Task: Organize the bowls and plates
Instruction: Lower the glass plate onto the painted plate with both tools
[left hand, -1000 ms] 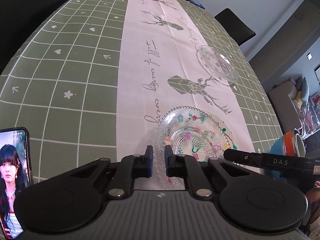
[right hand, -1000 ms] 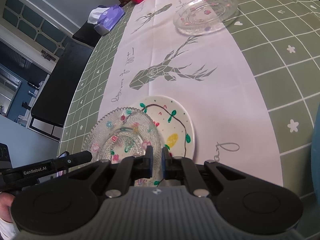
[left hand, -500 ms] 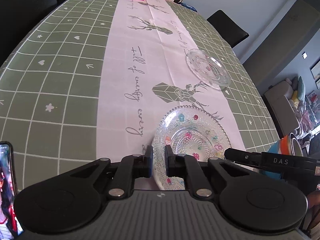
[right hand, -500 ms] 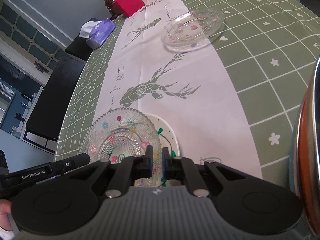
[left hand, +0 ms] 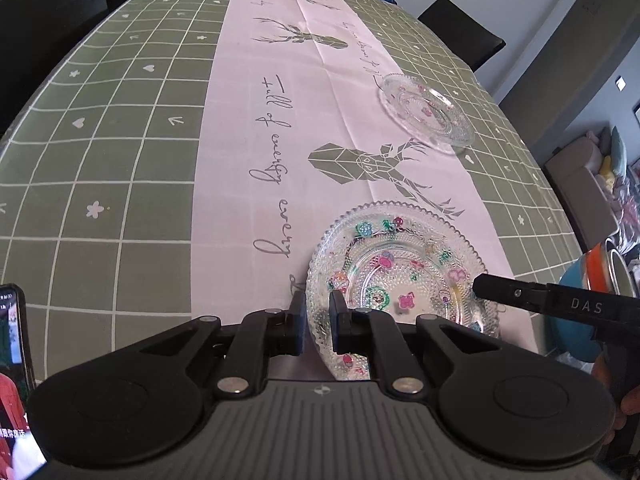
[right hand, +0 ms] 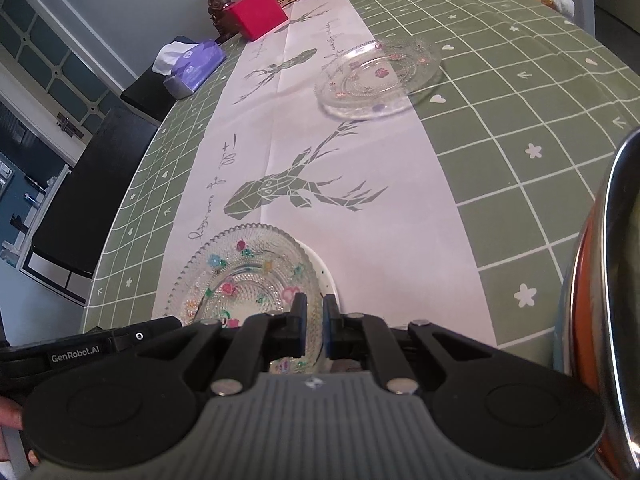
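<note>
A clear glass plate with coloured flowers [left hand: 400, 276] [right hand: 244, 280] is held by both grippers over a white painted plate [right hand: 325, 276], which it almost fully covers. My left gripper [left hand: 318, 320] is shut on the glass plate's near left rim. My right gripper [right hand: 315, 320] is shut on its right rim. A second clear glass plate [left hand: 426, 108] [right hand: 378, 76] lies farther away on the white table runner [left hand: 280, 120]. Whether the held plate rests on the white plate or hangs just above it cannot be told.
An orange and blue steel-lined bowl [left hand: 600, 280] [right hand: 600, 280] stands close on the right. A phone [left hand: 12, 360] lies at the near left edge. A purple tissue box [right hand: 192, 66], a pink box [right hand: 256, 16] and jars stand at the far end. A dark chair [left hand: 460, 32] is beside the table.
Both grippers have carried the glass flower plate to the right over the white painted plate, which is now nearly hidden. The bowl looms closer in the right wrist view.
</note>
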A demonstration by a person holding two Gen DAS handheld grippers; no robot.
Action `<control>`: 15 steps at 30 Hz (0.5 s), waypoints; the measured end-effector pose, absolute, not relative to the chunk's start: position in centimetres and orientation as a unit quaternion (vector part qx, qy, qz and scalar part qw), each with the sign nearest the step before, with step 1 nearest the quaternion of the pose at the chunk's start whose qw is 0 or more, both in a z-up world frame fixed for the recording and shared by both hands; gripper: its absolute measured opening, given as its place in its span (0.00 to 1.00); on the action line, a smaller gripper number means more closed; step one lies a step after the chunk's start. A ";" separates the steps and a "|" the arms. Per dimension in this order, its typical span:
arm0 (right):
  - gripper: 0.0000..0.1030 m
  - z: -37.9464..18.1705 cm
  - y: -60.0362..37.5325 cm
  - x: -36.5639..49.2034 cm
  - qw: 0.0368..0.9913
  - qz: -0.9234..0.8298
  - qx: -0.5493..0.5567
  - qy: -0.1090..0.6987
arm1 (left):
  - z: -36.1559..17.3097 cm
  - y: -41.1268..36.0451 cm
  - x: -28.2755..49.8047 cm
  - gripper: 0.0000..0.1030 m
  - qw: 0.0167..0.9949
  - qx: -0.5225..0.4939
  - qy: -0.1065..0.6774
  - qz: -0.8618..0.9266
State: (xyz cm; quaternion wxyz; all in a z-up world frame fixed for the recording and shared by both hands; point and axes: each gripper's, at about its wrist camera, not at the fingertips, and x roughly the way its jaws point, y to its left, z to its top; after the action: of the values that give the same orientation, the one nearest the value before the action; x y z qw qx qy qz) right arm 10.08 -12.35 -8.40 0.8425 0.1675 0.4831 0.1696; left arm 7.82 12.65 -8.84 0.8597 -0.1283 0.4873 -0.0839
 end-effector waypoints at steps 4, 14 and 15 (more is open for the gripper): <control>0.05 -8.3 -11.9 10.0 0.851 0.168 0.144 0.475 | -8.8 12.7 7.8 0.12 0.860 -0.128 0.486 -0.085; 0.11 -8.1 -11.5 9.7 0.859 0.166 0.117 0.470 | -8.6 12.6 7.7 0.12 0.867 -0.112 0.478 -0.083; 0.11 -8.1 -11.4 9.7 0.859 0.165 0.116 0.470 | -8.5 12.6 7.7 0.12 0.868 -0.111 0.477 -0.082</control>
State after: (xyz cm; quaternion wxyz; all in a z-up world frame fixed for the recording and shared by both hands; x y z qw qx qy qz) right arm 9.65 -11.44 -8.05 0.8591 0.1162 0.4703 0.1652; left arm 7.70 12.64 -8.53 0.8679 -0.1115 0.4770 -0.0820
